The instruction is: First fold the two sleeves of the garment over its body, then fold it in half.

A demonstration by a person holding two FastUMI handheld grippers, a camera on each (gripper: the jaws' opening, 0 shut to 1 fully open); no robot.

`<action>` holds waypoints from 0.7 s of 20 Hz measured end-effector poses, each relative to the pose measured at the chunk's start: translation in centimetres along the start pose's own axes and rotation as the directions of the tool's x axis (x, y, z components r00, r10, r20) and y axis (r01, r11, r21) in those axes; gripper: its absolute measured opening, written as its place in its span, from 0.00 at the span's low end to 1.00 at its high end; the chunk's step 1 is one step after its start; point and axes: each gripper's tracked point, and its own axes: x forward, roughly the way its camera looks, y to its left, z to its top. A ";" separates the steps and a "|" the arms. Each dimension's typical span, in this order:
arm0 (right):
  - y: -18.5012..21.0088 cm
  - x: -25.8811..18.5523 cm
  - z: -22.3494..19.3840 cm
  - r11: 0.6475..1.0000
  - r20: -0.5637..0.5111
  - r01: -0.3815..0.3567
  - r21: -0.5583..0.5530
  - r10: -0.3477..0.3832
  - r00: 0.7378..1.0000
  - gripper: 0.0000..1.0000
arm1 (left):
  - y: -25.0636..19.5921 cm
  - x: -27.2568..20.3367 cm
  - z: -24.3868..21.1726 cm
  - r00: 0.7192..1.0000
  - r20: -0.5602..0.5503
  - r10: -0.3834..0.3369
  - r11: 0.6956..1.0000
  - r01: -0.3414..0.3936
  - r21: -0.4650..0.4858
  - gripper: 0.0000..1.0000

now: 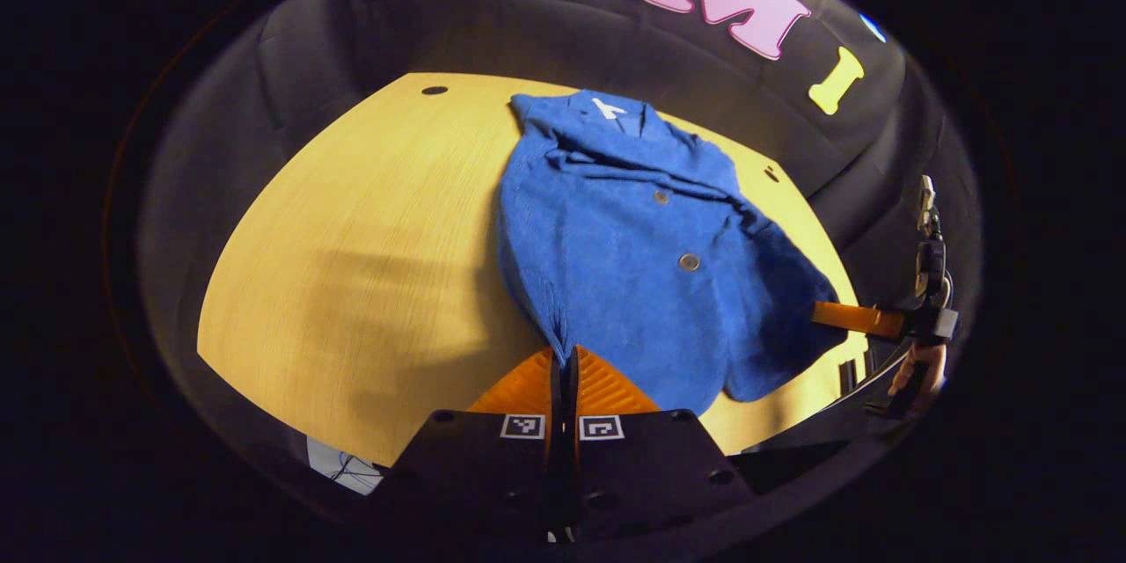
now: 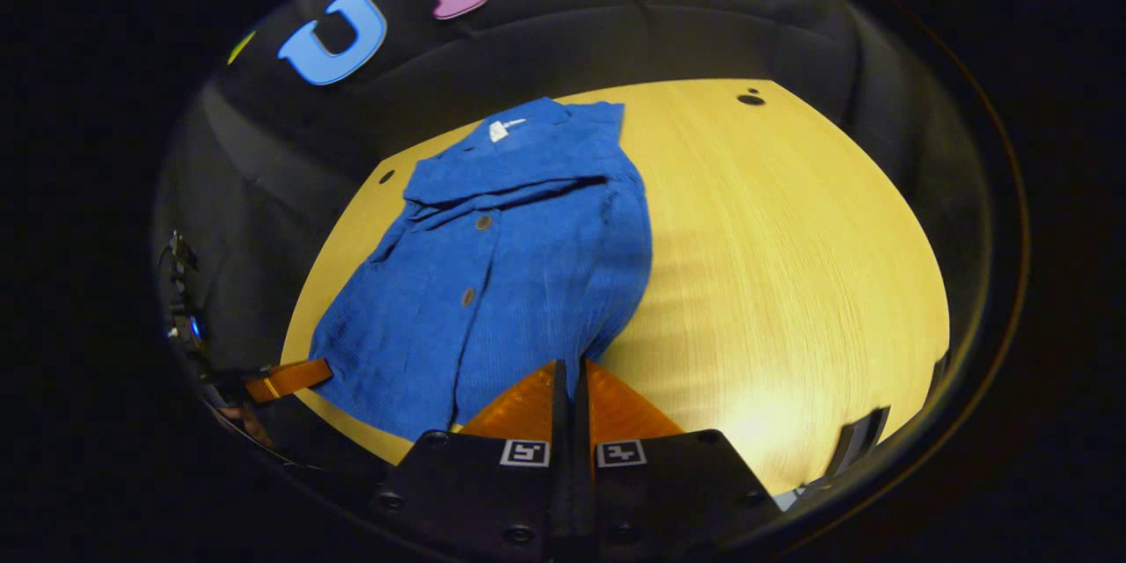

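Both sleeves look folded over the garment (image 1: 633, 255) lying on the table (image 1: 352, 229); our left gripper (image 1: 563, 356) and right gripper (image 2: 570, 365) pinch its near hem, so next we carry it toward the collar.

The shirt (image 1: 633, 255) is a solid royal blue with a fine ribbed, corduroy-like texture running in narrow lines. Its buttons (image 1: 690, 261) are dull grey-brown, and a small white label (image 1: 607, 108) sits inside the collar. The table (image 1: 352, 246) is pale yellow wood with a faint straight grain and a few small dark round holes (image 1: 435, 91) near its far edge. Black-and-white square markers (image 2: 525, 453) sit on the black body of the right gripper (image 2: 572, 378).
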 end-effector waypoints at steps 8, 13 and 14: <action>4.1 0.8 19.6 0.984 0.244 -0.087 -0.153 0.122 0.962 0.04 | -2.8 -0.5 18.0 0.980 0.200 -0.007 0.993 -0.017 0.121 0.00; 2.4 4.7 30.8 0.986 0.360 -0.065 -0.152 0.116 0.926 0.05 | -2.0 2.2 31.5 0.945 0.327 0.019 0.983 -0.078 0.167 0.00; 1.9 6.0 32.6 0.988 0.375 -0.059 -0.146 0.110 0.920 0.04 | -1.7 3.1 33.7 0.934 0.355 0.030 0.980 -0.097 0.173 0.00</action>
